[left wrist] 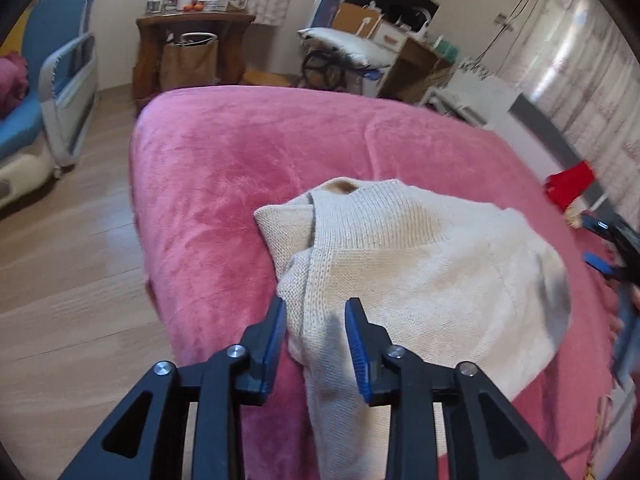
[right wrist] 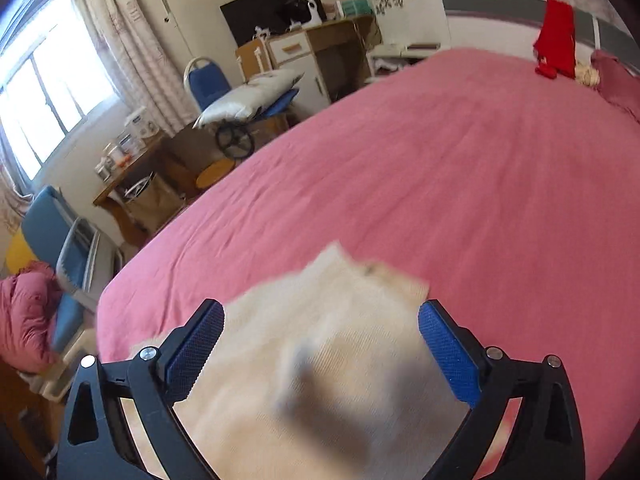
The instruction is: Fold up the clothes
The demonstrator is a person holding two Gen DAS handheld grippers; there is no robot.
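Note:
A cream knitted sweater (left wrist: 404, 256) lies partly folded on the pink bed (left wrist: 224, 160), near its front edge. My left gripper (left wrist: 316, 320) is open, its blue-padded jaws standing either side of a hanging sleeve or edge of the sweater without closing on it. In the right wrist view the sweater (right wrist: 320, 344) is blurred and lies under and between the jaws of my right gripper (right wrist: 320, 328), which is wide open. The right gripper also shows at the right edge of the left wrist view (left wrist: 604, 248), beside the sweater.
A red garment (right wrist: 556, 40) lies at the bed's (right wrist: 440, 168) far end by the headboard. Left of the bed is wooden floor (left wrist: 60, 260), a blue chair (left wrist: 48, 80), a wooden table (left wrist: 192, 28) with a paper bag, and a chair with a pillow (right wrist: 248, 96).

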